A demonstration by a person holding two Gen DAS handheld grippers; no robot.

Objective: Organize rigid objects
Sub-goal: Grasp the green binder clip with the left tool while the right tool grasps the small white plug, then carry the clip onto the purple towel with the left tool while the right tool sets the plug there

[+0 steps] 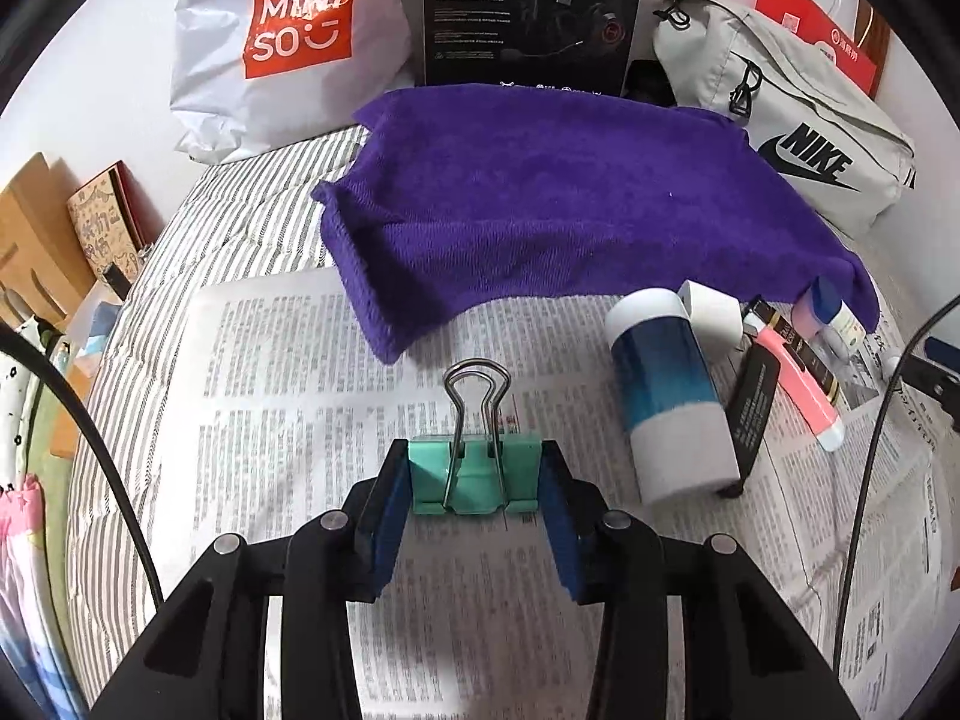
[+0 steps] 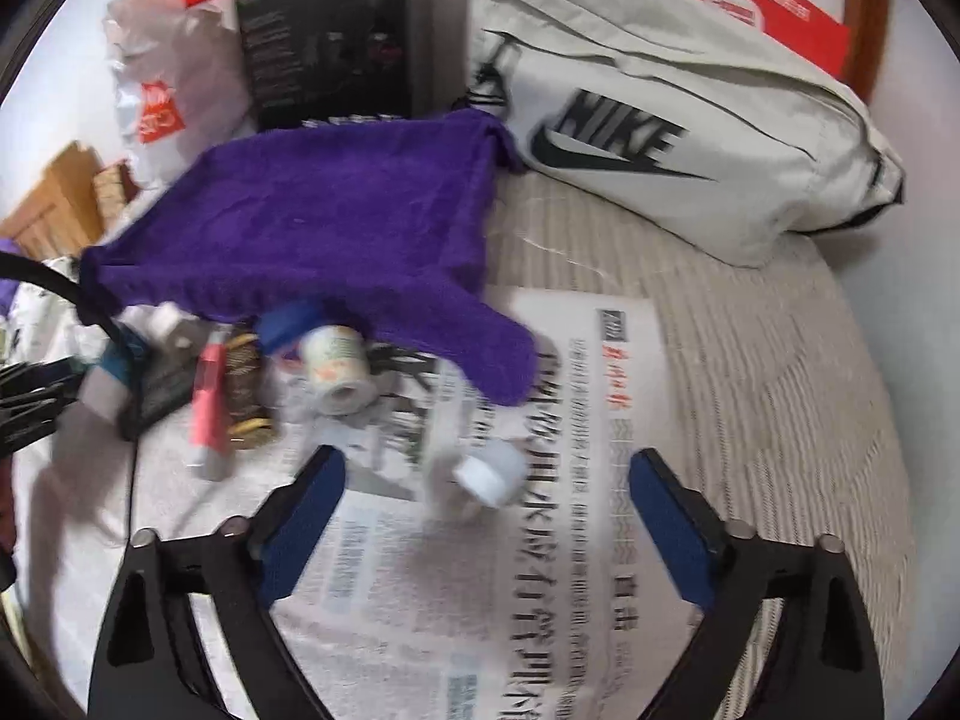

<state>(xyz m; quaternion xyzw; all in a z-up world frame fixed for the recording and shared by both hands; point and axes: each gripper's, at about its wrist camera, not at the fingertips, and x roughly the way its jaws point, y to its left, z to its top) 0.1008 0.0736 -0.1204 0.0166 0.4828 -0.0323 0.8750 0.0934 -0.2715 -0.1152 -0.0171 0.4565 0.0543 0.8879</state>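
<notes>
L claw clamps green binder clip by its sides above newspaper to relocate it; R claw gapes empty around blurry, probably white-capped bottle.

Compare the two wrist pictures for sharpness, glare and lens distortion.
Left wrist view: sharp, the green binder clip and newspaper print crisp; glare whitens the MINISO bag; fisheye bends the edges. Right wrist view: motion-blurred, the small white bottle and Nike bag smeared, with the same dark round rim.
</notes>
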